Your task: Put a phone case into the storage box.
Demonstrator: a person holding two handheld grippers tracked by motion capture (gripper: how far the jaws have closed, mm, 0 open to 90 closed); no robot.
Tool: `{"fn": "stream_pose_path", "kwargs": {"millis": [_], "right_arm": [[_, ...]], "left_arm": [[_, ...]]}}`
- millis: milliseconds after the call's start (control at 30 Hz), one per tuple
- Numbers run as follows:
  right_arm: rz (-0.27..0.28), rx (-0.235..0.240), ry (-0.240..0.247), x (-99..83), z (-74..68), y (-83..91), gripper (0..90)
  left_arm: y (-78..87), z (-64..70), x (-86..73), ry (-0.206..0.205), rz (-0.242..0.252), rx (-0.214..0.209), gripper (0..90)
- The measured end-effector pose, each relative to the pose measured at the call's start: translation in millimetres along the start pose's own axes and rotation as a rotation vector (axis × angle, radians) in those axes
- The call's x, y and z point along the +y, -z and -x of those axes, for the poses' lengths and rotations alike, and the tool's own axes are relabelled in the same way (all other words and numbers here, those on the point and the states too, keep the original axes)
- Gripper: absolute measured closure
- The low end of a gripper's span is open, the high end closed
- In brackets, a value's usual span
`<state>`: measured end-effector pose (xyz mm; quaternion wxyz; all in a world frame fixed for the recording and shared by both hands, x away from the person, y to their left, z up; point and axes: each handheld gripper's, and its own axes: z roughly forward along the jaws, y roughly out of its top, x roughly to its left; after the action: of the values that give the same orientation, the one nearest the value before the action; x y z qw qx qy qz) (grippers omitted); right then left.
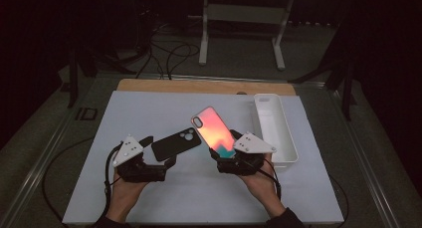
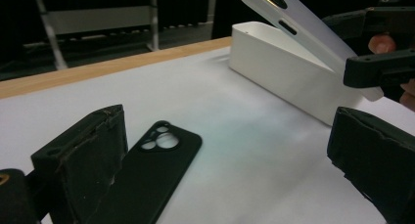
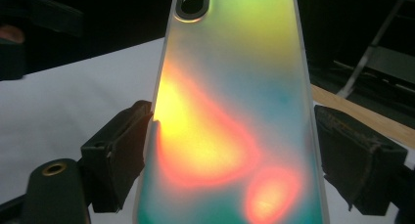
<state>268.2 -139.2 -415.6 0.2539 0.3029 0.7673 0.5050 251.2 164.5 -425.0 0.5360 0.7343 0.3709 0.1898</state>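
Iridescent phone case: my right gripper is grasping its lower end; I'm keeping it level toward the white tray. Left gripper released.

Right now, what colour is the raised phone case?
Iridescent orange, yellow and teal case; the right gripper view shows it best.

No legible text, labels or numbers (cases plain, unbranded).

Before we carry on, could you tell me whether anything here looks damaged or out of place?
The black foam pad on the left gripper jaws looks torn and ragged along its edge in the left gripper view. Otherwise nothing stands out: the matte black phone case lies flat on the white mat, and the iridescent phone case sits between the right gripper jaws.
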Motion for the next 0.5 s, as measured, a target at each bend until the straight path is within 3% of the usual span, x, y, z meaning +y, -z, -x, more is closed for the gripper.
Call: {"fn": "stream_pose_path", "kwargs": {"millis": [133, 500], "right_arm": [[0.006, 0.003, 0.008, -0.4, -2.0, 0.6, 16.7], [0.032, 0.023, 0.02, 0.7, -10.0, -1.2, 16.7]], "left_arm": [[-7.8, 5.6, 5.1, 0.005, -0.002, -0.012, 7.3], [-25.9, 17.7, 20.0, 0.051, 0.01, -0.11, 14.7]]}}
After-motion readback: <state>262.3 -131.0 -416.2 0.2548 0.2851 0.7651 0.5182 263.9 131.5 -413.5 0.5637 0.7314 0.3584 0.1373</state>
